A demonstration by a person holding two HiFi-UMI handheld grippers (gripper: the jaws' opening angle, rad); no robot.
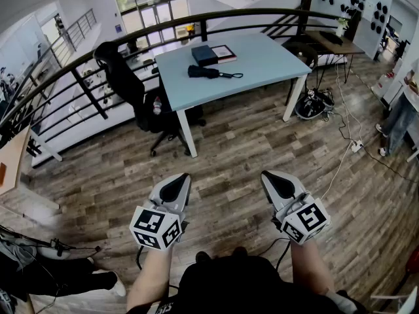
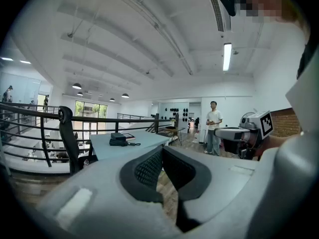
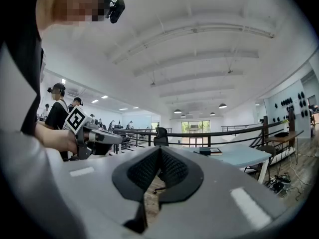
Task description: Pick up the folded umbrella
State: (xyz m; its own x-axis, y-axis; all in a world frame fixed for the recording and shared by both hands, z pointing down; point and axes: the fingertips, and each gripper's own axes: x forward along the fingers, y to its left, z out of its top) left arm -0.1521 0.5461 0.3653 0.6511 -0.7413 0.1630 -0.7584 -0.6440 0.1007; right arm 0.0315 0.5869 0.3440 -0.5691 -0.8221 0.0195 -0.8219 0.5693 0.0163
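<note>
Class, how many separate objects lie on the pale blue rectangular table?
3: a black folded umbrella nearest the front edge, a dark rectangular box behind it, and a flat red-edged item right of the box. Smaller items could go unseen at this distance.

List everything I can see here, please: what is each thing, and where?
Table: one, pale blue, ahead by the railing.
Folded umbrella: one, black, on the table.
Box: one, dark, on the table behind the umbrella.
Flat item: one, red-edged, beside the box.
Office chair: one, black, left of the table.
Railing: one, black, behind the table.
Cables: several, floor right of the table.
Bystander: one, right edge.
Left gripper: grey, shut, empty.
Right gripper: grey, shut, empty.
</note>
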